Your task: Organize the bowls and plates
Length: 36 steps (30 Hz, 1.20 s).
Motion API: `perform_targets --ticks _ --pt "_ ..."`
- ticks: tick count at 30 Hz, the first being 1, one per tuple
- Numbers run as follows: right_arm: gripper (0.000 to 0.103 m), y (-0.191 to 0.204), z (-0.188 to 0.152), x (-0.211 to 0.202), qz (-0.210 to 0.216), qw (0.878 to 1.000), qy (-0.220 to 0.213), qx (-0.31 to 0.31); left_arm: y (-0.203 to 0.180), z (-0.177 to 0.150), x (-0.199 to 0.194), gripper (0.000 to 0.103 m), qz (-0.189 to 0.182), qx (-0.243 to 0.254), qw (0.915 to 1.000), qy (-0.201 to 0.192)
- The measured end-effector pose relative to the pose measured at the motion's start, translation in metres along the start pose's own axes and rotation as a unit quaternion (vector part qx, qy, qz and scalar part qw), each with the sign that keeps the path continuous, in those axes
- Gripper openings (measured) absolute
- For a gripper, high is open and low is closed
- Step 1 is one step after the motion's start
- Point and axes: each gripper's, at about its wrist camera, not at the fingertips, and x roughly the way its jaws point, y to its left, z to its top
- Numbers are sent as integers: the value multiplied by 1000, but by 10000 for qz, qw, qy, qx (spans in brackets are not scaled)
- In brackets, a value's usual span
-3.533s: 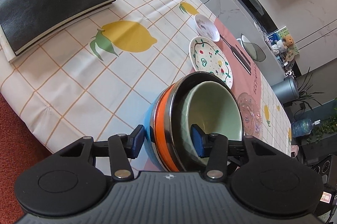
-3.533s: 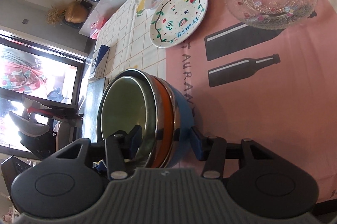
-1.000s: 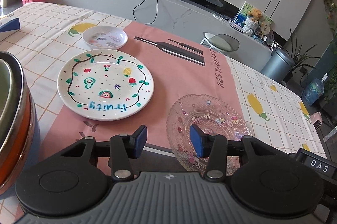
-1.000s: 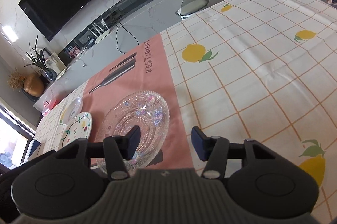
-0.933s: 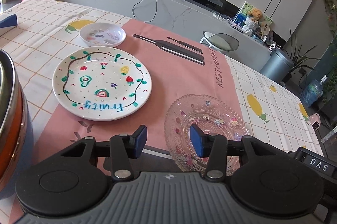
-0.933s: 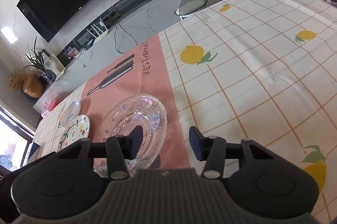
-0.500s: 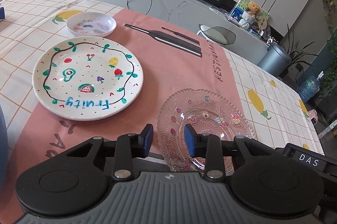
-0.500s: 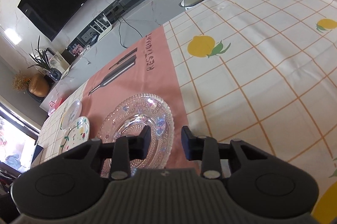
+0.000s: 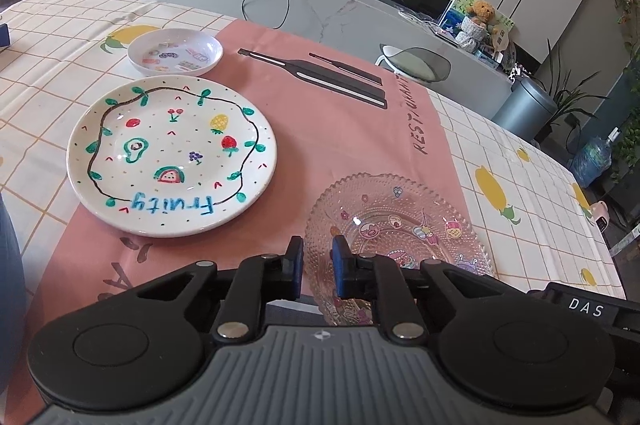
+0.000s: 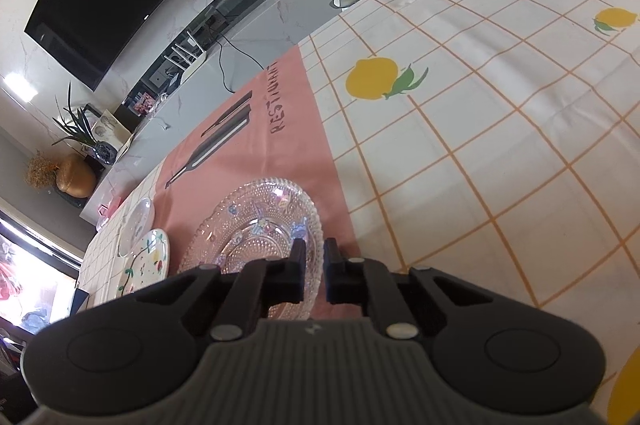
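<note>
A clear beaded glass plate [image 9: 400, 221] with cartoon stickers lies on the pink table runner [image 9: 320, 129]. My left gripper [image 9: 318, 257] straddles its near left rim. Its jaws are closing, and the pads touch the rim between them. In the right wrist view, my right gripper [image 10: 314, 265] straddles the near right rim of the same glass plate [image 10: 256, 221]. One finger is inside the plate and one outside; the jaws are closing on the rim. A white "Fruity" plate [image 9: 172, 153] lies to the left. Behind it sits a small white dish [image 9: 175, 53].
The blue side of the bowl stack [image 9: 8, 265] shows at the left edge. The lemon-print tablecloth [image 10: 480, 145] stretches bare to the right of the runner. Beyond the table's far edge are a chair [image 9: 416, 63], a grey bin [image 9: 524, 109] and a low marble counter.
Both grippers let go of the bowl stack and moved over to the glass plate. In the last second both pairs of jaws narrowed from wide apart onto its rim.
</note>
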Motion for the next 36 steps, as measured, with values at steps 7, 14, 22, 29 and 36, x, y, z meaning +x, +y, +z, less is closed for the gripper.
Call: perform_targets --ticks 7,14,22,29,36 --pt "7 -1 -5 -10 64 9999 65 63 4 0 -12 14 -97 -34 9999 -16" --pt "7 -1 -18 -30 90 9999 64 129 5 -9 -31 14 -129 -10 9999 -16" --pt "7 0 -34 -54 36 9998 86 162 10 -28 -57 14 -196 51 9998 -45" --pt "7 2 -54 -70 89 9997 192 155 21 -43 -79 13 -194 8 9998 -30" --pt "7 8 -73 -88 148 9994 297 32 39 -58 -100 14 -303 -162 9994 -3"
